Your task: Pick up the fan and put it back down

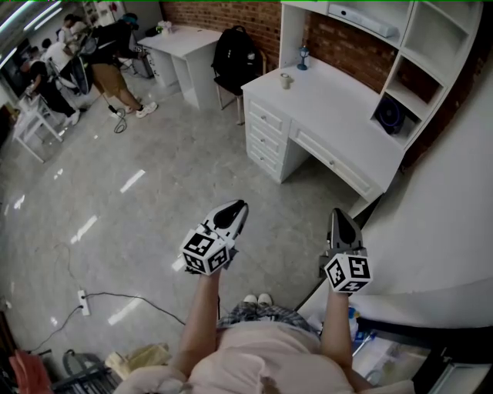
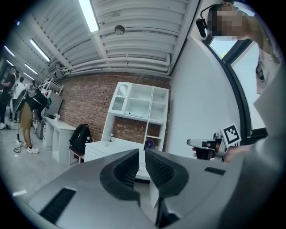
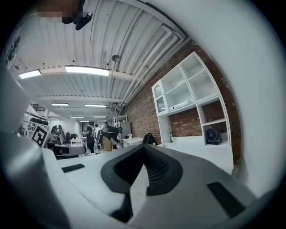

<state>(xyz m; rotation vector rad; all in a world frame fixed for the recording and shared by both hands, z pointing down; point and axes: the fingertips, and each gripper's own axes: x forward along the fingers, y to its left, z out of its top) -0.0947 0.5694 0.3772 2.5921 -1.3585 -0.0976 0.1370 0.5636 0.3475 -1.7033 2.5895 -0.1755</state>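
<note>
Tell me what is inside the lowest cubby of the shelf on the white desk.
A small dark fan stands there, facing out. Whatever is behind it is hidden; nothing else shows in that space.

pale grey floor (image 1: pixel 139 177): glossy, smooth, mirrors lights. red brick wall (image 1: pixel 223 15): rough, matt. white desk with drawers (image 1: pixel 339 108): smooth painted finish. left gripper (image 1: pixel 235 208), right gripper (image 1: pixel 339 214): matt grey plastic, black ribbed pads (image 2: pixel 129 167).
</note>
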